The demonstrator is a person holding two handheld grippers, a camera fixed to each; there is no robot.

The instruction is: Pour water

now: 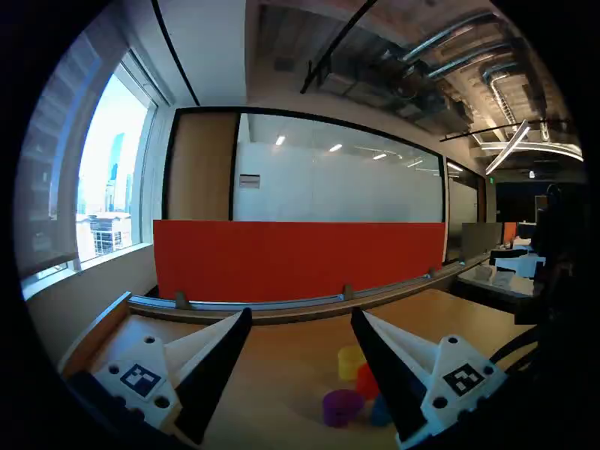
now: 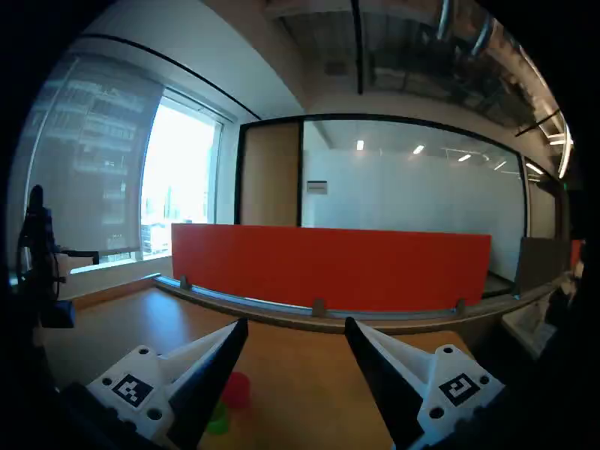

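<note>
Blue cup (image 1: 380, 411), green cup (image 2: 217, 421), both half hidden

On the wooden surface (image 1: 300, 352), a small yellow plastic cup (image 1: 349, 361) stands farthest, an orange-red plastic cup (image 1: 366, 380) just nearer, a purple plastic cup (image 1: 343, 407) nearest, and a half-hidden blue cup (image 1: 380, 411), seemingly upright, to its right.

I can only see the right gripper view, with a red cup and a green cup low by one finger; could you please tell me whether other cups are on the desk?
Observer: Yes. In the left gripper view a purple cup, a yellow cup and a blue cup stand clustered on the desk.
Operator: Thank you. Is the left gripper holding any of them?
Observer: No. The left gripper is open above the desk, with nothing held in it.
</note>
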